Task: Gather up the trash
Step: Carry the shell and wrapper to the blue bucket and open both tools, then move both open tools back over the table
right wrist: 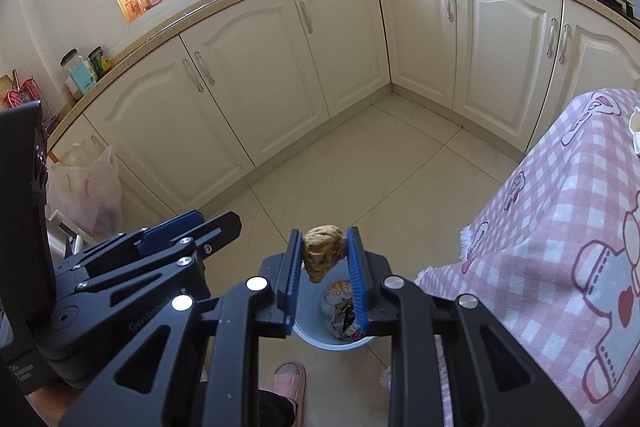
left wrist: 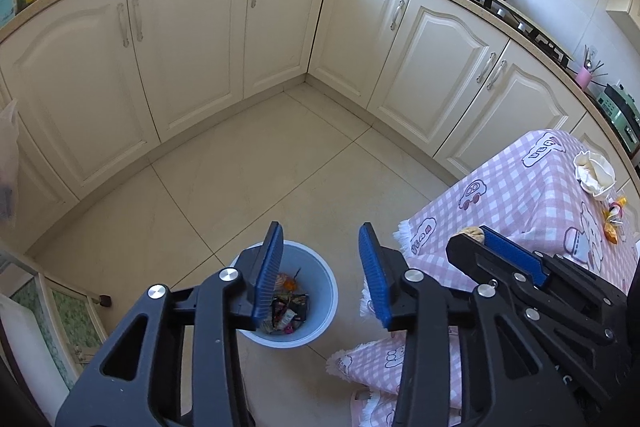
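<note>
A pale blue bin [left wrist: 325, 277] stands on the floor tiles with several wrappers [left wrist: 290, 307] inside. My left gripper [left wrist: 321, 229] hangs over it, open, with nothing between its blue pads. My right gripper [right wrist: 324, 233] is shut on a crumpled brown wad [right wrist: 323, 253], held above the same bin [right wrist: 310, 335]. In the left wrist view that right gripper [left wrist: 482, 231] sits to the right with the wad [left wrist: 474, 233] just showing at its tip. The left gripper [right wrist: 218, 221] shows at the left of the right wrist view.
A table under a pink checked cloth [left wrist: 520, 195] stands right of the bin, bearing a white crumpled paper [left wrist: 594, 175] and orange wrappers [left wrist: 614, 221]. Cream cabinets [left wrist: 192, 39] line the far walls. A plastic bag [right wrist: 90, 187] hangs at left. A pink slipper [right wrist: 288, 379] is by the bin.
</note>
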